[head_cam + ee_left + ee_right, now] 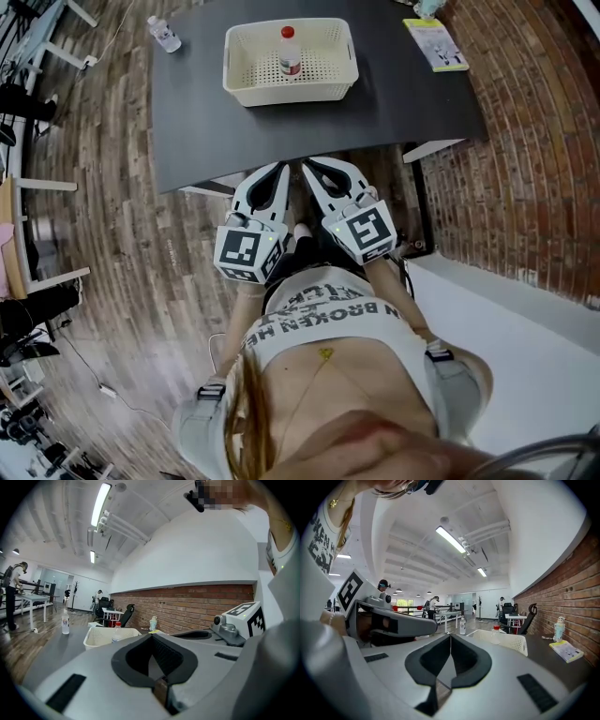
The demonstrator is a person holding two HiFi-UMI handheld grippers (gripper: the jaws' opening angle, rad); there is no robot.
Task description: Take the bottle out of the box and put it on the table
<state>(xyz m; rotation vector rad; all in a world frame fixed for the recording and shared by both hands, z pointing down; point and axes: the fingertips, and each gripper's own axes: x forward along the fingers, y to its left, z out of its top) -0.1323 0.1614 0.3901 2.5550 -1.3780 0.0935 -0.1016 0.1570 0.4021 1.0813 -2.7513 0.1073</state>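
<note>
A small bottle with a red cap (290, 52) stands upright inside a cream perforated box (246, 77) near the far side of the dark table (309, 122). The same bottle (115, 633) pokes above the box (101, 638) in the left gripper view, and bottle (496, 633) and box (513, 643) also appear in the right gripper view. My left gripper (278, 169) and right gripper (310, 167) hover side by side at the table's near edge, well short of the box. Both have their jaws closed tip to tip with nothing between them.
A second clear bottle (165, 35) stands at the table's far left corner. A yellow booklet (436, 43) lies at the far right. A brick wall (534, 141) runs along the right, wooden floor (103, 187) to the left. Desks, chairs and people are far off.
</note>
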